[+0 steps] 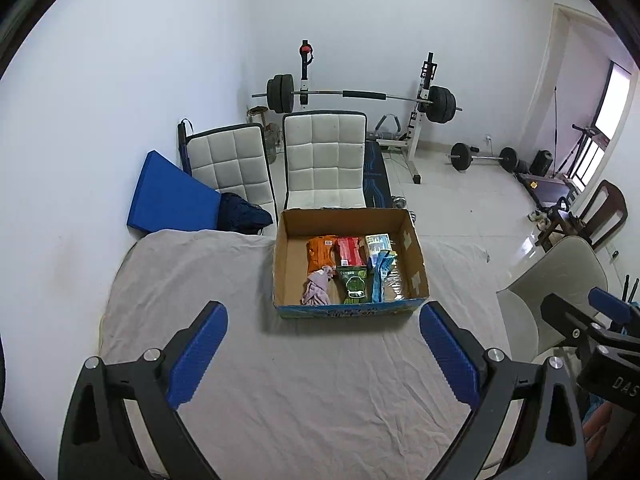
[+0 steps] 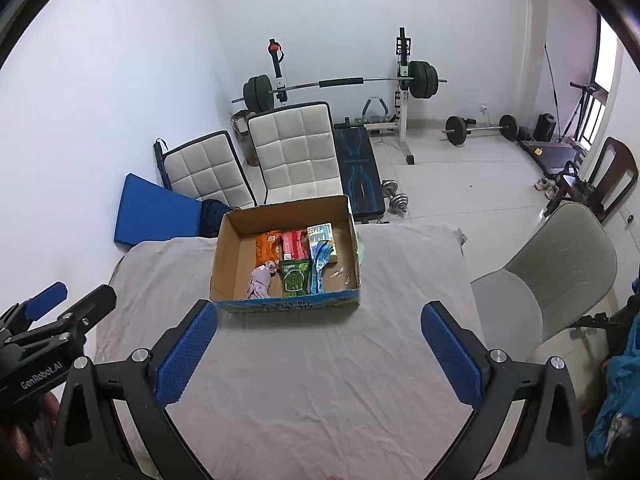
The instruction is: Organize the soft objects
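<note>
Two handheld grippers hang spread wide and empty over a table draped in a wrinkled grey cloth (image 1: pixel 312 380): the left gripper (image 1: pixel 323 320) fills the lower part of the left wrist view, its blue pads (image 1: pixel 198 354) well apart, while the right gripper (image 2: pixel 319 320) frames the lower part of the right wrist view the same way, released and holding nothing. At centre frame, on the far half of the cloth, sits an open cardboard box (image 1: pixel 282 264) with a printed blue front edge. Inside it, toward the right side, lie an orange packet (image 1: pixel 318 254), a red packet (image 1: pixel 350 251), a pale carton (image 1: pixel 378 243), a green pouch (image 1: pixel 354 284), a blue-and-white packet (image 1: pixel 380 278) and, at the near left of the group, a crumpled lilac cloth (image 1: pixel 317 286); the box's left portion is bare cardboard. Beyond the table, upper centre, two white quilted chairs (image 1: pixel 325 156) stand before a barbell rack (image 1: pixel 362 98), with a blue pad (image 1: pixel 170 196) leaning at the wall on the left and a pale chair (image 2: pixel 560 264) at right.
</note>
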Tool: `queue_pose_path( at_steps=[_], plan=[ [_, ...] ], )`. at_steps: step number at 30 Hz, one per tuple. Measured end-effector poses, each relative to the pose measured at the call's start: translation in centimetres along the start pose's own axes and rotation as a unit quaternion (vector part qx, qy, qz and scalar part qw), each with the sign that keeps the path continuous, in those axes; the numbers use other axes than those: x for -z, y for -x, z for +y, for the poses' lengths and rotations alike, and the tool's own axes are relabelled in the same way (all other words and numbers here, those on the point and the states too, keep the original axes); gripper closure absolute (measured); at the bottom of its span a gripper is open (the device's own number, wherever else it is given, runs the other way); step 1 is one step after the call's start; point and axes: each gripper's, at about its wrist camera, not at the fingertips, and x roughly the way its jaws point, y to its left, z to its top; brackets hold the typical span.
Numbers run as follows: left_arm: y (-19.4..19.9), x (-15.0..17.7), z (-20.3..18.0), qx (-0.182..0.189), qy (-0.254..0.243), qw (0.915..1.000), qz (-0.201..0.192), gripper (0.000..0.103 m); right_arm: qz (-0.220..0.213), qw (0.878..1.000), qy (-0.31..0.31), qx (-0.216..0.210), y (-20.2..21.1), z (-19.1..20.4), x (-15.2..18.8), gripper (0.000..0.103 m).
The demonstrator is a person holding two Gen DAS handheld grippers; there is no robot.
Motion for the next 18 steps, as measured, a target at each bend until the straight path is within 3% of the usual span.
queue_pose_path(
  at_steps=[5,8,18],
  plan=[
    [0.4,0.3,-0.3,0.000,-0.001,1.0000,-0.003,0.004,-0.010,1.000,0.009,0.007,1.7,0.5,0.3,0.000],
    [0.0,0.4,-0.1,0.008,0.006,0.9999,0.004,0.000,-0.005,1.000,0.007,0.006,1.6,0.5,0.2,0.000],
    [-0.7,0.3,-0.1,-0.006,0.011,0.9999,0.001,0.000,0.000,1.000,0.003,0.022,-0.3,-0.1,0.0,0.000]
  ],
)
